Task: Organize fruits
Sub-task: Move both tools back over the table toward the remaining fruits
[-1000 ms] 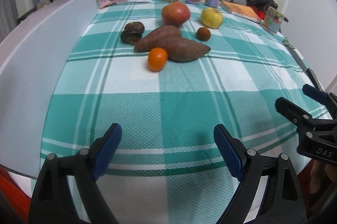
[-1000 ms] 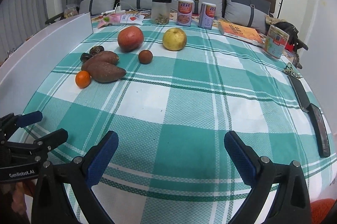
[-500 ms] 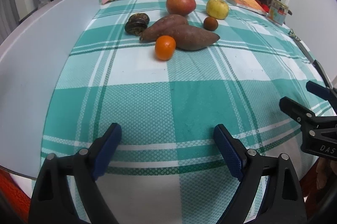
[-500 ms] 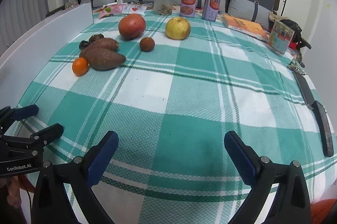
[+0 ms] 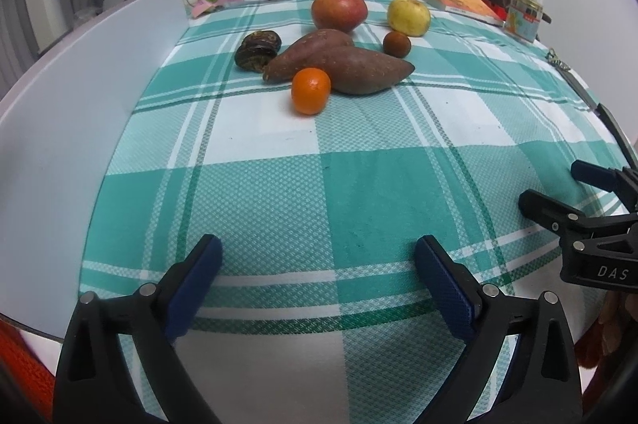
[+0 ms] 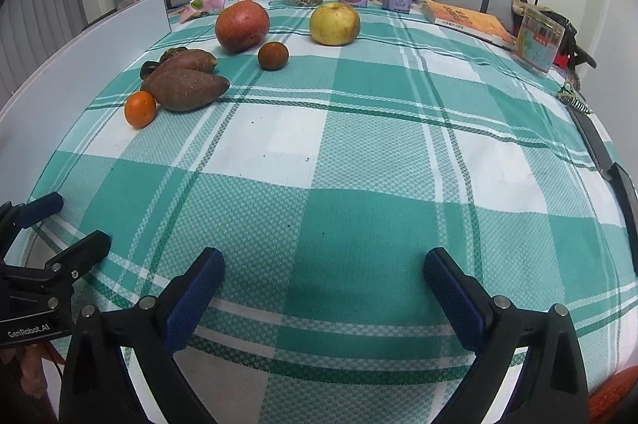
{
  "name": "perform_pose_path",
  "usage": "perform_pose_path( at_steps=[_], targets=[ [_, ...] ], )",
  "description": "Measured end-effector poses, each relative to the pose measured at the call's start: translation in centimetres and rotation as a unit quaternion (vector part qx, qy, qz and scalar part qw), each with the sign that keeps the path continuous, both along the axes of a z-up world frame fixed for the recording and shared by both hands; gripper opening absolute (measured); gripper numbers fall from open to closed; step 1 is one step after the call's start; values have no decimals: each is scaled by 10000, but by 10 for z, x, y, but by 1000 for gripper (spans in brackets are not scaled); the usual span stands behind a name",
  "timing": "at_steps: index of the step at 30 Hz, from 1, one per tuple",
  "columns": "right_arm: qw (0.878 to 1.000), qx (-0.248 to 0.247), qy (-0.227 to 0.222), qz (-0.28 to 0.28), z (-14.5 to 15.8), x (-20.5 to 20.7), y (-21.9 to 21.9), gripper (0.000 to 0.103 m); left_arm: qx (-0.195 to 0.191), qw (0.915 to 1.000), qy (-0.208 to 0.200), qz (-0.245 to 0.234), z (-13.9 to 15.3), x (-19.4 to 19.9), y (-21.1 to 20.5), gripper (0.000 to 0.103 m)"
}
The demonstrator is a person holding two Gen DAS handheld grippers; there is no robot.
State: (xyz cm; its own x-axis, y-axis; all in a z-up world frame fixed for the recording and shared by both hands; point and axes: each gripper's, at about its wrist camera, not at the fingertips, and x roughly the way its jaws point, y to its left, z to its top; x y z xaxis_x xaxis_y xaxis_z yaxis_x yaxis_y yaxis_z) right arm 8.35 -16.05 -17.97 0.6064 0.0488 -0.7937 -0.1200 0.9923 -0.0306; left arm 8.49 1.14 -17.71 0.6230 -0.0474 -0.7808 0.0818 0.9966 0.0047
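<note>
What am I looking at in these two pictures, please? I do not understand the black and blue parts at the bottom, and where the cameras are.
There is no robot here. A person holds a clamp-like tool in each hand, and each tool carries a wide-angle camera looking forward along its two blue-padded fingers. One picture comes from the left gripper, whose jaws are opening with nothing between them. The other comes from the right gripper, also open and empty. Each tool also shows at the edge of the other's picture. Both hang over a green checked tablecloth. Farther away lie a small orange, two sweet potatoes, a red apple, a yellow apple and some small dark fruits. Nothing is held.
</note>
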Motion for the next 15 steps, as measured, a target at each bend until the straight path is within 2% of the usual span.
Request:
perform_pose_path(
  at_steps=[15],
  targets=[
    [9998, 83, -176, -25, -4, -3, 1, 103, 20, 10000, -36, 2, -1, -1, 1, 101]
  ],
)
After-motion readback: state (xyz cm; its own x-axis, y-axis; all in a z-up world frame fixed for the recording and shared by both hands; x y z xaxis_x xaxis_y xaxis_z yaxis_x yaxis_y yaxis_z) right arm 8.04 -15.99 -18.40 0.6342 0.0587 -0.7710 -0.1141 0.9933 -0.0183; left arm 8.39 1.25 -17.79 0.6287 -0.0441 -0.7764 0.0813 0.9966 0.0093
